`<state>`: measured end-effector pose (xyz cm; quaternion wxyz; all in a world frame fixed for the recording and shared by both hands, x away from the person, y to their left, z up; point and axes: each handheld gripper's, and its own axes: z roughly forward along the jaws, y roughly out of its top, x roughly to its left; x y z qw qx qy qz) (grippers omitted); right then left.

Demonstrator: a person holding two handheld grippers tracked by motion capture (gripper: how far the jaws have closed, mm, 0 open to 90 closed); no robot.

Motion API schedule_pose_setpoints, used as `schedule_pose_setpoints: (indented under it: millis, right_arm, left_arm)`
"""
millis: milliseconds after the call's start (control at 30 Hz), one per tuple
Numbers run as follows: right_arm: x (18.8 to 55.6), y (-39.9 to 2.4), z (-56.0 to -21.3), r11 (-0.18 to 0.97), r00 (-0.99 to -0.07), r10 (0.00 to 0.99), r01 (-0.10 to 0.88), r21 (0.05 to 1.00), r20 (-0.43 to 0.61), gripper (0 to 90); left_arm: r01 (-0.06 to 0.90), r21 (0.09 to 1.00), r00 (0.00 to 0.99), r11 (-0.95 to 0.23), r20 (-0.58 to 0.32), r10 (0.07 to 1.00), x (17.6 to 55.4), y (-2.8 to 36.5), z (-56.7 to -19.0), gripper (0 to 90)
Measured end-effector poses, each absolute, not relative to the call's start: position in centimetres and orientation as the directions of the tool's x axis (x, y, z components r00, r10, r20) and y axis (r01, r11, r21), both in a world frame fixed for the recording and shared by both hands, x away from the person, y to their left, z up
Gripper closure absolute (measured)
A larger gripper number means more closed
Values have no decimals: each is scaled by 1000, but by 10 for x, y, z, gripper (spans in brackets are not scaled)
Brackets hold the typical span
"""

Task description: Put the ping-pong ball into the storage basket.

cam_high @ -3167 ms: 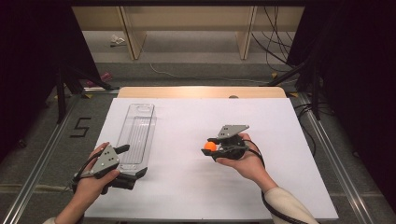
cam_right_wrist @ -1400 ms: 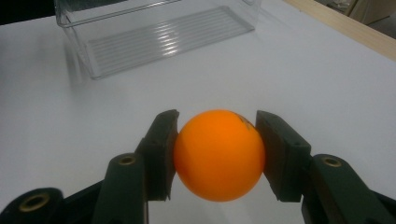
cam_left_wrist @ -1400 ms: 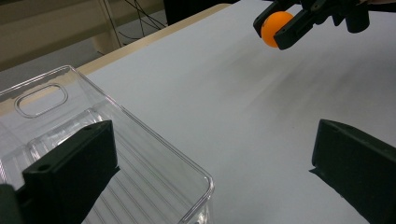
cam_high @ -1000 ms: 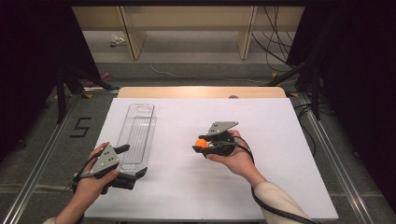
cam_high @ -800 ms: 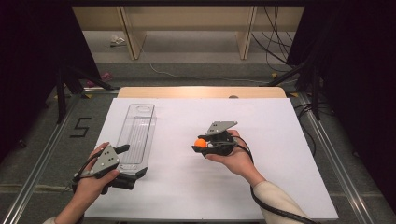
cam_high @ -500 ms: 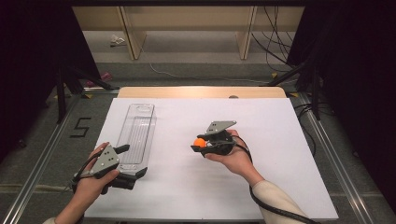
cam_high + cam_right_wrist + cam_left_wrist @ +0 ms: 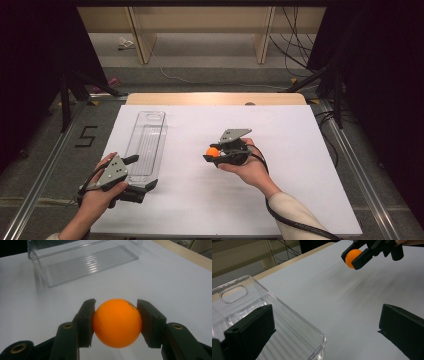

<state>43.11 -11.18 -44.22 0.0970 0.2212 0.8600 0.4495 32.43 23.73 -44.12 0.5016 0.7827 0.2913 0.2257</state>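
Note:
An orange ball [image 7: 213, 151] is clamped between the jaws of my right gripper [image 7: 212, 154], held a little above the white sheet near the table's middle. In the right gripper view the ball [image 7: 116, 322] sits squarely between both pads [image 7: 86, 320]. A long clear plastic tray [image 7: 150, 140] lies empty on the sheet's left side. My left gripper [image 7: 142, 172] rests at the tray's near end with its jaws wide apart, the tray's near corner [image 7: 312, 340] between them. From the left gripper view the ball [image 7: 352, 257] hangs off to the upper right.
A white sheet [image 7: 300, 150] covers the table, with a wooden strip [image 7: 215, 98] along its far edge. Metal rails run along both sides. Behind the table stand pale shelf legs [image 7: 140, 35] and loose cables [image 7: 295, 45]. A "5" mark [image 7: 86, 136] lies on the floor at left.
Since the oldest frame my right gripper has shifted a little left toward the tray with the ball in it. Over the last second neither hand has moved.

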Motion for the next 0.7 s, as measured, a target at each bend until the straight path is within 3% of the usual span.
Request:
schedule_pose_setpoints:
  millis: [700]
  right_arm:
    - [434,-105,-443,495,-885,464,295,817,38,513]
  left_arm:
    - [230,917,729,-327,61,682,324,237,-441,0]
